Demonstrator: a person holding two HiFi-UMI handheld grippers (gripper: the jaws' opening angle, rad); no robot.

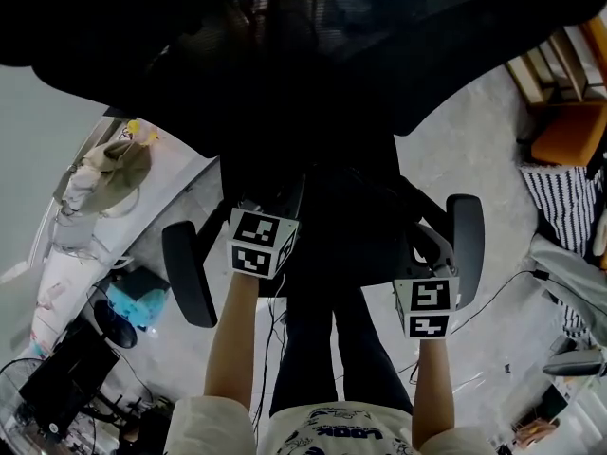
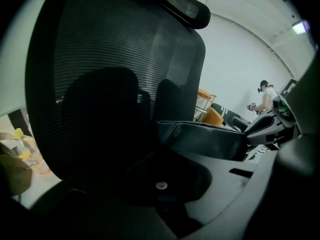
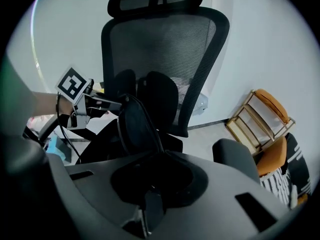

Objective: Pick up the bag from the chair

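A black office chair (image 1: 313, 74) with a mesh back (image 3: 165, 54) fills the middle. The black bag (image 3: 102, 139) sits over its seat, and its handle loop (image 3: 134, 126) stands up. My right gripper (image 3: 150, 196) is shut on the lower end of that loop. My left gripper (image 3: 102, 104) meets the top of the loop from the left. In the left gripper view the bag's riveted edge (image 2: 202, 139) lies right across the dark jaws of my left gripper (image 2: 167, 206). In the head view both grippers, left (image 1: 264, 233) and right (image 1: 425, 297), hover over the dark seat between the armrests.
The chair's armrests (image 1: 188, 273) (image 1: 465, 237) flank my arms. An orange seat on a wooden rack (image 3: 262, 116) and a striped cloth (image 1: 560, 197) are on the right. On the left is a cluttered white desk (image 1: 104, 173). Cables lie on the floor, and a person (image 2: 265, 91) stands far off.
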